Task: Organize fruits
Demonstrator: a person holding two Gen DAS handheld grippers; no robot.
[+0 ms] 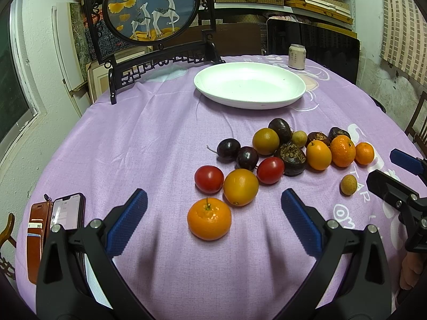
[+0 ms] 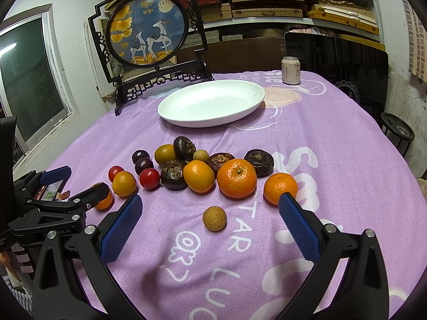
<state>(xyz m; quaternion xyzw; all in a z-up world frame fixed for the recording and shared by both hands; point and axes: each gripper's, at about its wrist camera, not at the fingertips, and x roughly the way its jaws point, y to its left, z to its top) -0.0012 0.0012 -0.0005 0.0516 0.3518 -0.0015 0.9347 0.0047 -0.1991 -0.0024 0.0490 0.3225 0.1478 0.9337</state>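
Observation:
Several fruits lie loose on the purple tablecloth: mandarins, oranges, red tomatoes, dark plums and water chestnuts. A white oval plate (image 1: 249, 85) stands empty behind them; it also shows in the right wrist view (image 2: 210, 104). My left gripper (image 1: 213, 205) is open, with a mandarin (image 1: 209, 219) between its fingers on the cloth. My right gripper (image 2: 209, 208) is open, with a small tan longan (image 2: 214, 218) between its fingers. A big mandarin (image 2: 237, 178) and a smaller one (image 2: 279, 186) lie just beyond. The right gripper shows at the edge of the left view (image 1: 400, 170).
A framed deer screen (image 1: 152, 8) stands at the back left of the table and a drink can (image 1: 296, 56) at the back right. A phone in a brown case (image 1: 57, 224) lies at the near left. Shelves of boxes line the back wall.

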